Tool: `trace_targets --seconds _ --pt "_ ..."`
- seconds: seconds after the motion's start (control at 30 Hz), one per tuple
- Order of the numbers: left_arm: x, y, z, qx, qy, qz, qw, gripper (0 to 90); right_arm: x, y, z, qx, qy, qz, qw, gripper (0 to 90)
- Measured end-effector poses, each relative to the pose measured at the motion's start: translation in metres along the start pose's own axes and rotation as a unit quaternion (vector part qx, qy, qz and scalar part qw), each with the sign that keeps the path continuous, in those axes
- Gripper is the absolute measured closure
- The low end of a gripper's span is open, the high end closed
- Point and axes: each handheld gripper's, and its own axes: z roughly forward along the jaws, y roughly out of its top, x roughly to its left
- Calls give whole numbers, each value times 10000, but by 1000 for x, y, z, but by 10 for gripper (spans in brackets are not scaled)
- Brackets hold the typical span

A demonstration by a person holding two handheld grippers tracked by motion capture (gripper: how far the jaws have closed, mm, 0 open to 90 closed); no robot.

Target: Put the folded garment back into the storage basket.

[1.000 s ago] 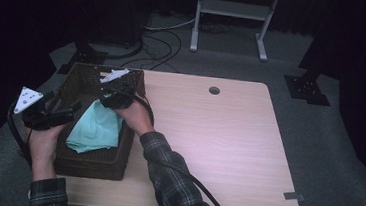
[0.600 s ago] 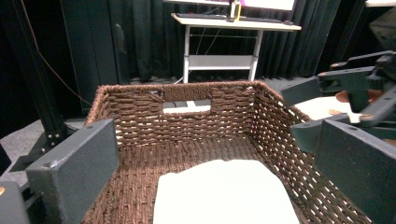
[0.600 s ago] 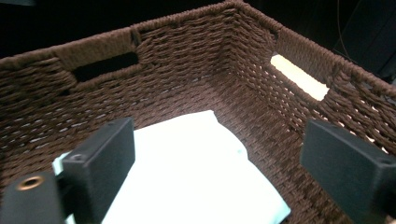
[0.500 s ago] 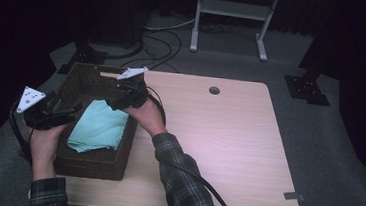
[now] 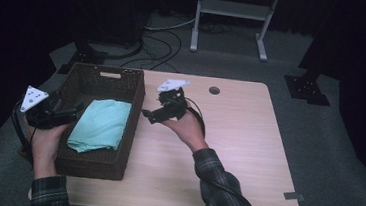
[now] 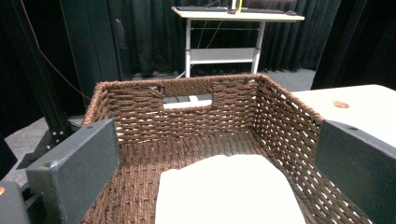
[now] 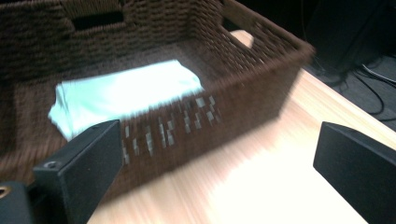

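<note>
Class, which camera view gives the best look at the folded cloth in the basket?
The high view: the folded cloth lies whole and sharp, light teal, inside the wicker basket. The left gripper view shows only its far part, washed out pale. The right gripper view shows it whole, but blurred.

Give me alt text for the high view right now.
A folded teal cloth lies inside a brown wicker basket at the left of a wooden table. The right gripper, jaws open and empty, hangs beside the basket; the left gripper sits at its left rim.
</note>
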Motion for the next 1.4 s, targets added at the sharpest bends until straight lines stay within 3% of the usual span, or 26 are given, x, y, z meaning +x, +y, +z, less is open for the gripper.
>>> trace_targets --seconds 0.2,0.27,0.43,0.63,0.8,0.83,0.93,1.1,1.27,1.4 --pt "1 0 -1 -37 23 -16 10000 0 -17 -40 -52 59 -104 78 9999 11" --pt "0 0 0 2 36 4 10000 0 -22 -55 -71 16 -237 83 9997 11" --pt "1 0 -1 -41 121 -18 9999 0 -37 -97 -116 -73 -376 266 9989 0" --pt "1 1 -1 -46 146 -27 9999 0 -45 -153 -158 64 -471 501 9976 0" --pt "-1 2 -2 -92 175 -14 9998 0 -47 -202 -179 359 -465 711 9957 0" --pt "-1 2 -2 -92 175 -14 9998 0 -47 -202 -179 359 -465 711 9957 0" --pt "-1 4 -5 -206 168 -56 9996 0 -45 -235 -194 643 -580 734 9935 0" --pt "-3 7 -10 -244 152 -58 9996 0 -42 -258 -209 799 -663 888 9906 0" --pt "-13 11 -14 -297 75 -49 9995 0 -39 -284 -215 1221 -750 1063 9839 0" --pt "-28 15 -16 -370 -4 -52 9993 0 -36 -292 -219 1293 -797 999 9833 0"
